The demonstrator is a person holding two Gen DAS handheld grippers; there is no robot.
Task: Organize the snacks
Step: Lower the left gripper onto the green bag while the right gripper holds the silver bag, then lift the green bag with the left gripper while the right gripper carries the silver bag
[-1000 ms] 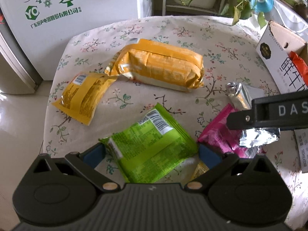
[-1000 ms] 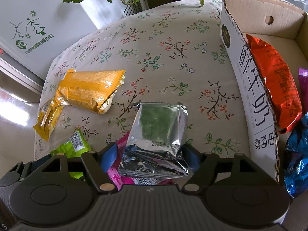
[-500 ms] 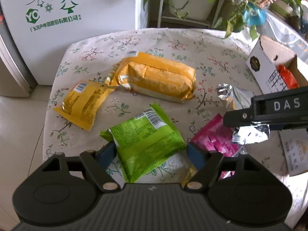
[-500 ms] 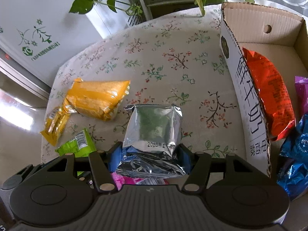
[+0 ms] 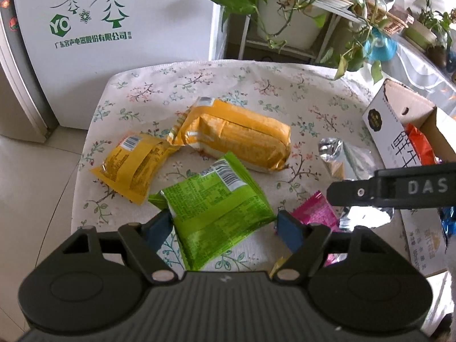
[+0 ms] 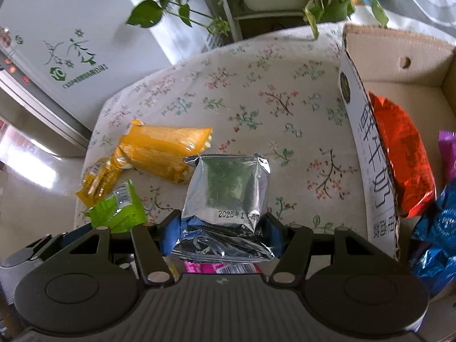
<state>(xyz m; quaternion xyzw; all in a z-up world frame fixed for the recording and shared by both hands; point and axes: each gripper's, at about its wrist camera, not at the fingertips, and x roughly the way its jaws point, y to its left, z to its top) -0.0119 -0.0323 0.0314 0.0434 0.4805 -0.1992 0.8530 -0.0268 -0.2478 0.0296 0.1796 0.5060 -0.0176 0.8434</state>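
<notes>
My left gripper (image 5: 225,229) is shut on a green snack packet (image 5: 216,208) and holds it above the floral tablecloth (image 5: 256,91). My right gripper (image 6: 222,235) is shut on a silver foil packet (image 6: 228,196), also lifted; the same packet shows in the left wrist view (image 5: 346,165) behind the right gripper's finger (image 5: 390,189). A large orange packet (image 5: 236,135), a small yellow packet (image 5: 131,166) and a pink packet (image 5: 316,213) lie on the table. A cardboard box (image 6: 367,148) at the right holds an orange-red packet (image 6: 401,156) and blue packets (image 6: 436,233).
A white appliance with green tree print (image 5: 114,28) stands behind the table at the left. Potted plants on a stand (image 5: 290,8) are behind the table. The table's left edge drops to a tiled floor (image 5: 31,199). A purple packet (image 6: 449,154) lies in the box.
Both grippers have risen and drawn back from the table, carrying the green packet and the silver packet up with them. The packets on the table have not moved.
</notes>
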